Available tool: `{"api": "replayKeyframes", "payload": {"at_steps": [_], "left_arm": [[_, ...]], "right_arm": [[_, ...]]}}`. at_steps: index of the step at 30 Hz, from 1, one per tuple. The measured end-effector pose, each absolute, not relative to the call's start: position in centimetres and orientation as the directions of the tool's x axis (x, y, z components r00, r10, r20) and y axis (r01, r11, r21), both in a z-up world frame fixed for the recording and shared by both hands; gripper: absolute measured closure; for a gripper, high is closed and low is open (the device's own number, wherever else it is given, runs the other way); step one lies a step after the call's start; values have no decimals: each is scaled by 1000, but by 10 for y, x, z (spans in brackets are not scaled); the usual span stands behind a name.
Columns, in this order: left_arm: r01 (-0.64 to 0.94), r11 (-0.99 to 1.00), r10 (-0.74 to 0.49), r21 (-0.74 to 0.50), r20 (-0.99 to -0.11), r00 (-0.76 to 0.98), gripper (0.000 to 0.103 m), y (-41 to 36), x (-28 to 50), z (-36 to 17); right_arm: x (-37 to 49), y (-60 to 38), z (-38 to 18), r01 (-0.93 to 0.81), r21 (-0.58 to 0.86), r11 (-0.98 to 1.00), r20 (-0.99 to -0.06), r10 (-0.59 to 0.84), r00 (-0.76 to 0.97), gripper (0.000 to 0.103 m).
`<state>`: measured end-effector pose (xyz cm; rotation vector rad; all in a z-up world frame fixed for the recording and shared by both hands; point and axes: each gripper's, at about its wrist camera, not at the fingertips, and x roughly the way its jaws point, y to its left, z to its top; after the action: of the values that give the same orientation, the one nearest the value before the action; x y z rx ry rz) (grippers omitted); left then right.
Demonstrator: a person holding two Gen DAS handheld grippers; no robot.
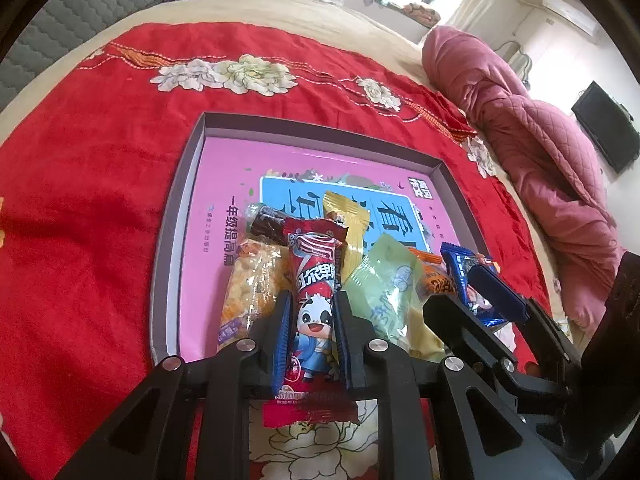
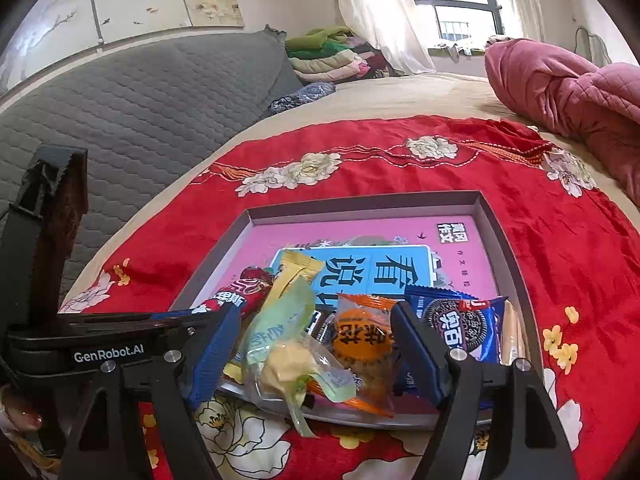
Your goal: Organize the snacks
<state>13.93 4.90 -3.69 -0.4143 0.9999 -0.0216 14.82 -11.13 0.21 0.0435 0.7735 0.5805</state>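
Right wrist: "GenRobot.AI" left gripper jaws tight on red cartoon-cow packet; right gripper jaws wide.

A shallow grey tray with a pink printed bottom is laid flat on the red cloth, and the snacks are heaped at its near edge. A red packet with a cartoon cow is seen lengthwise in the middle, with a yellow puffed snack bag just beside it. A pale green packet, an orange packet and a blue cookie packet are piled close together, partly overlapping.
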Motion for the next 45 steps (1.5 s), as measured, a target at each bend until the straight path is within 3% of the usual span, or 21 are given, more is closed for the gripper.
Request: {"api": "replayKeyframes", "payload": {"at_steps": [7,10,20,33,45], "left_arm": [[-173,918,-210,-356,-807,551,79,52,138,-34],[-170,914,-218,-368,-801,558,69,53,136,-31],[-158,920,-216,-359,-800,560,59,50,129,-27],[-137,944,-167,-299,-795,583,45,43,117,-10],[-133,952,-148,-277,-794,590,40,36,95,4]], "right_arm": [[146,-122,3,-463,235,855,-655,491,575,26],[136,-128,7,-485,213,848,-657,492,572,26],[120,-112,-14,-506,-11,862,-732,338,592,26],[128,-121,-9,-470,-5,883,-711,327,622,24],[111,-138,23,-434,39,900,-656,350,668,22]]}}
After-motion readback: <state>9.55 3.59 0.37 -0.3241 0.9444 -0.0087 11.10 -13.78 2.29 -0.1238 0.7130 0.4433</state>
